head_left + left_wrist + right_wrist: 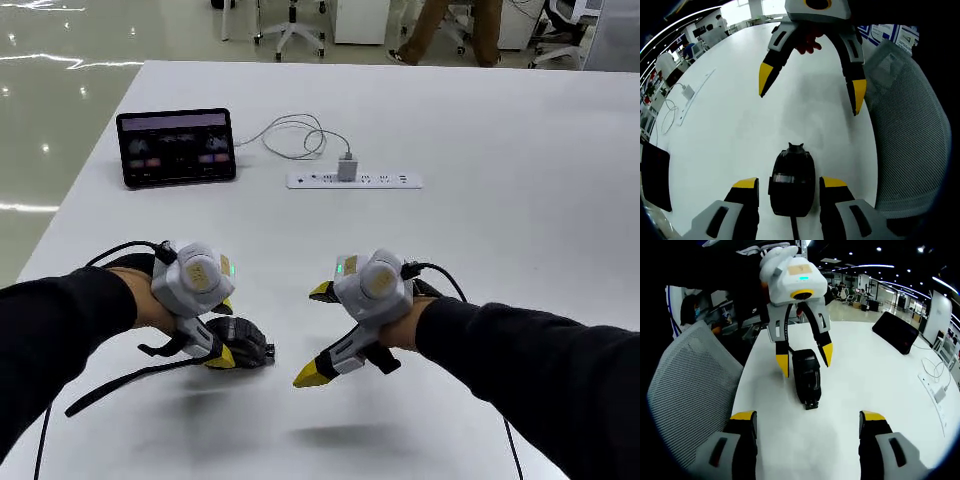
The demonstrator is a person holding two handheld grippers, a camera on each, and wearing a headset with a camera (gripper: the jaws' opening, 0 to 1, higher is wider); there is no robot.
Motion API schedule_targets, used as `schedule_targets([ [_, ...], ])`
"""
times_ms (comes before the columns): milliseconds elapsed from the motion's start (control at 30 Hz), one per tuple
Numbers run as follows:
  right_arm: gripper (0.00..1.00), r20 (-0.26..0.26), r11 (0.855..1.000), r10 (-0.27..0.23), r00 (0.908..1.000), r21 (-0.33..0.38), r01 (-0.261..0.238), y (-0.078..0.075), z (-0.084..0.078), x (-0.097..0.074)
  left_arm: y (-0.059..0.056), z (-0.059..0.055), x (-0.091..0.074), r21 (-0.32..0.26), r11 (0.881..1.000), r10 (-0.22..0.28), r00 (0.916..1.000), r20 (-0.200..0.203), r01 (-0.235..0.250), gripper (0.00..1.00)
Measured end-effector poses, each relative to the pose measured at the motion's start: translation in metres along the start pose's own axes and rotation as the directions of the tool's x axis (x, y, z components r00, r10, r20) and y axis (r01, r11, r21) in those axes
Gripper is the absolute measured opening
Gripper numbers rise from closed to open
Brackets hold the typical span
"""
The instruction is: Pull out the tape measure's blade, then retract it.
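Looked down across a broad white tabletop (pixel 480 150), with a grey mesh office chair (pixel 687 385) drawn up beside its edge. Noted a black rectangular tablet (pixel 176 146) propped at the far left and, near it on the right, a long white power strip (pixel 354 181) carrying a charger (pixel 347 167) and a looped cable (pixel 295 135). Held the left white two-jaw gripper with yellow tips (pixel 790 187) low on the table, narrowed around a small black plastic tape measure (pixel 806 376) resting on the tabletop; could not tell firm clamping from mere straddling. Aimed the matching right gripper (pixel 807 420) at the little hook (pixel 796 146) on the case's front, jaws spread wide, near but apart, holding nothing. Judged the blade not yet drawn. Risked dragging the whole case along, given any slack in the left grip; risked missing so small a hook with jaws so wide; risked a whipping recoil on too sudden a release
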State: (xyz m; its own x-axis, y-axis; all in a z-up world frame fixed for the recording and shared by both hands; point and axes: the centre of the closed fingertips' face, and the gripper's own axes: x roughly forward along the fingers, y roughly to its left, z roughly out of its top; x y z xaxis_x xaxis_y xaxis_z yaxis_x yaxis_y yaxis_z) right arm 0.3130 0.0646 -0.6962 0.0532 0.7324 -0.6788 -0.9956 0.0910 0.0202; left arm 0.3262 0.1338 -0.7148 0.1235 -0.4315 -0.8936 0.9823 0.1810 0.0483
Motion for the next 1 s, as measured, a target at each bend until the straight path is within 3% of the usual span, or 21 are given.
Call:
schedule_targets([
  [233, 0.79, -0.003, 1.000, 0.001, 1.0000, 0.006, -0.001, -0.001, -0.002, 0.010, -0.003, 0.000, 0.003, 0.003, 1.000, -0.010, 0.9998, -0.015, 0.010, 0.32],
  [433, 0.77, -0.009, 1.000, -0.004, 1.0000, 0.012, 0.004, -0.005, -0.002, 0.015, -0.003, 0.000, 0.005, 0.039, 0.999, -0.005, 1.0000, -0.008, 0.005, 0.31],
  [633, 0.77, -0.017, 0.998, 0.054, 0.9984, -0.018, -0.055, 0.005, -0.001, 0.027, -0.002, 0.000, 0.006, 0.051, 0.999, -0.002, 1.0000, -0.009, 0.002, 0.31],
  [800, 0.68, -0.030, 0.997, 0.071, 0.9970, -0.028, -0.072, 0.006, -0.004, 0.040, -0.002, -0.001, 0.006, 0.047, 0.999, 0.001, 1.0000, 0.005, -0.001, 0.31],
  [1000, 0.46, -0.049, 0.997, 0.056, 0.9973, -0.060, -0.058, 0.006, -0.006, 0.054, -0.002, -0.001, 0.006, 0.054, 0.999, -0.004, 0.9999, 0.009, 0.004, 0.31],
])
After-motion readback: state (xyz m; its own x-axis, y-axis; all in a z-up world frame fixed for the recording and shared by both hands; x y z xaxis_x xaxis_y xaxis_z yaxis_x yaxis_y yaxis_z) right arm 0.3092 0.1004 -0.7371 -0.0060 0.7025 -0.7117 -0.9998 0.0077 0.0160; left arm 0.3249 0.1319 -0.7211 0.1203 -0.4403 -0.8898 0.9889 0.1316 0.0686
